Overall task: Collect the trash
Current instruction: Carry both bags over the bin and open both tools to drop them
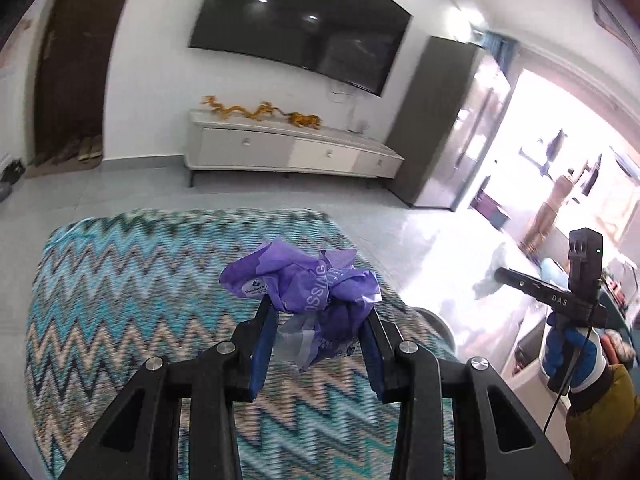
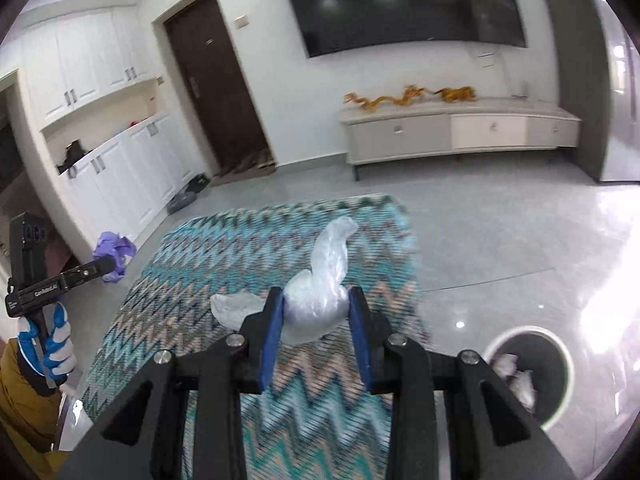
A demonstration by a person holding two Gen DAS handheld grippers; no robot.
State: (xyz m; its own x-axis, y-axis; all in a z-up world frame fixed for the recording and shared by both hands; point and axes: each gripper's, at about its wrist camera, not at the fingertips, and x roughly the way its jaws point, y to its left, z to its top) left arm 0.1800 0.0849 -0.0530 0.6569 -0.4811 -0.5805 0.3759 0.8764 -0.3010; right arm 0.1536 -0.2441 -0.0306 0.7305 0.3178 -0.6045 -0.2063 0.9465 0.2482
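Note:
My left gripper (image 1: pixel 318 312) is shut on a crumpled purple plastic bag (image 1: pixel 308 280), held in the air above the zigzag rug (image 1: pixel 120 300). My right gripper (image 2: pixel 316 308) is shut on a wad of clear white plastic (image 2: pixel 320 296), with one twisted end sticking up. In the right wrist view the left gripper (image 2: pixel 106 266) shows at the left edge with the purple bag (image 2: pixel 114 254) at its tip. The right gripper's body (image 1: pixel 560 296) shows at the right of the left wrist view, with pale plastic (image 1: pixel 490 276) at its tip. A round bin (image 2: pixel 556 360) with white trash inside stands at the lower right.
A white TV cabinet (image 1: pixel 292 152) with an orange dragon toy (image 1: pixel 256 110) stands under a wall TV (image 1: pixel 300 24). A dark door (image 2: pixel 212 80) and white cupboards (image 2: pixel 116 168) lie to the left. Shoes (image 2: pixel 188 192) sit by the door. Glossy grey tile floor (image 2: pixel 500 240) surrounds the rug.

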